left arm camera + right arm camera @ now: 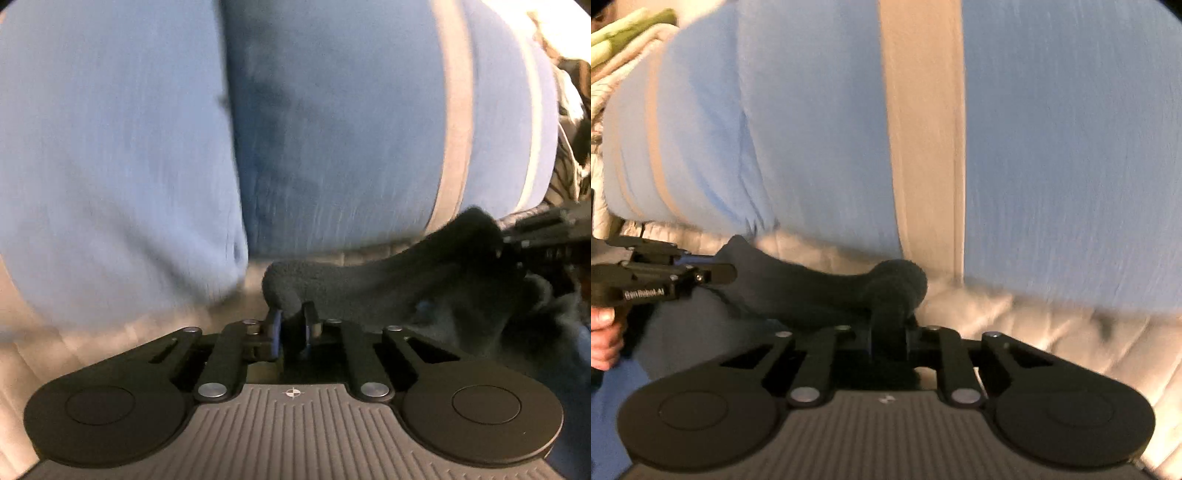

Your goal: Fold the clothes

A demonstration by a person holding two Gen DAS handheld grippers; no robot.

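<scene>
A dark fleece garment [406, 280] hangs stretched between my two grippers. In the left wrist view, my left gripper [291, 325] is shut on one rolled edge of it, and my right gripper [508, 236] holds the far end at the right. In the right wrist view, my right gripper [890, 332] is shut on a bunched end of the dark garment [798, 284]. My left gripper [726, 273] pinches the other end at the left, with a person's hand [602, 332] on its handle.
A large blue cloth [1071, 147] with beige stripes fills the background beyond the garment, blue cloth [332, 129]. Under it lies a white quilted cover [1052, 332]. Green and white folded fabric [620, 33] sits at far left; striped fabric [565, 173] at far right.
</scene>
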